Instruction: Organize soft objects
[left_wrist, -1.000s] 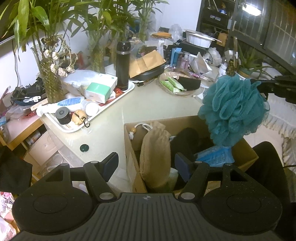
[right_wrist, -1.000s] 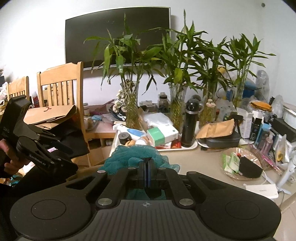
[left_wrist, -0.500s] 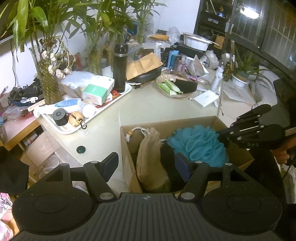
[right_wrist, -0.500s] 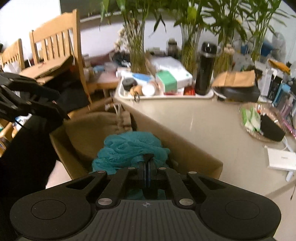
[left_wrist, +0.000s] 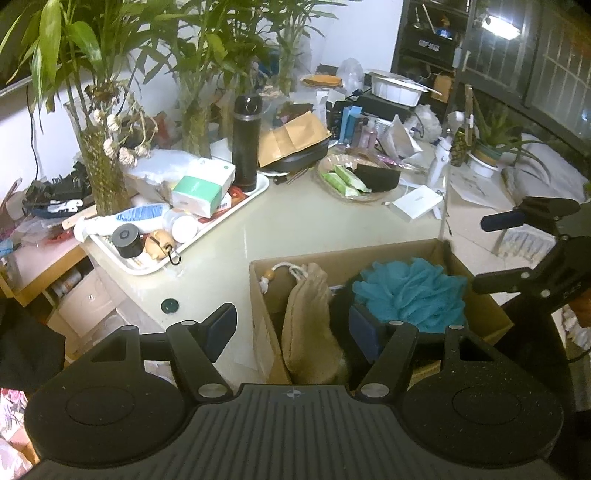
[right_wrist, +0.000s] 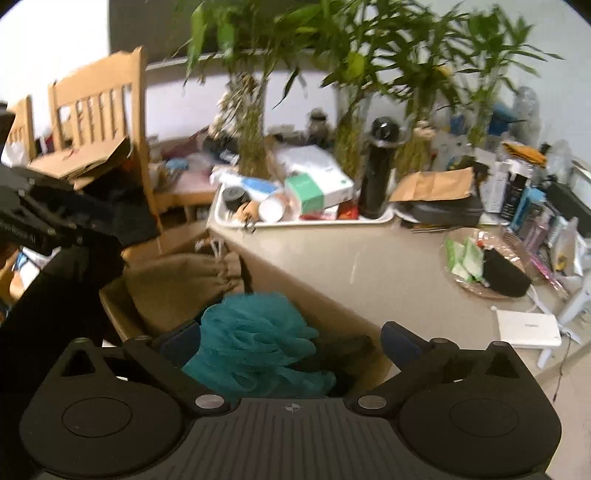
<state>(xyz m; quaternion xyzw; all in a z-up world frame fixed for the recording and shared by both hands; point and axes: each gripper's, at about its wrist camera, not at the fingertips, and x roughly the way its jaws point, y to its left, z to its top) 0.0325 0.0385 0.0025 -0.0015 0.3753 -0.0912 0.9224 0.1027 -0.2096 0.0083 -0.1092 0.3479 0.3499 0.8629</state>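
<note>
Right tool (right_wrist: 284, 341) is spread wide, holding nothing; teal bath pouf (right_wrist: 255, 339) lies loose between its fingers, inside the cardboard box (left_wrist: 491, 314); left-wrist view puts the pouf (left_wrist: 410, 290) in the right half of the box, touching the dark item in the middle, with the tan drawstring pouch (left_wrist: 308, 321) upright on the left; left tool (left_wrist: 291, 325) is open too, empty, hovering over the near left edge of the box; right tool (left_wrist: 517, 251) also shows at the far right of that view, above the box's right wall.

Step in hand, my read: release is done, so you clear out and go for the next soft item; pull the right tool straight up and back, fingers kept apart, so the mesh doesn't snag on a pad and ride out with you; pouf sits proud of the rim, so it may spring or roll; if it does, a light push down toward the right corner should seat it; don't knock the pouch, it looks propped against the near wall.

Desk (left_wrist: 295, 229) past the box is mostly hard clutter: white tray (left_wrist: 255, 192), black flask (left_wrist: 245, 144), wicker dish (left_wrist: 332, 192); can't tell from here which soft item is next; right-wrist view is motion-blurred, so slow down before you pick a target.
</note>
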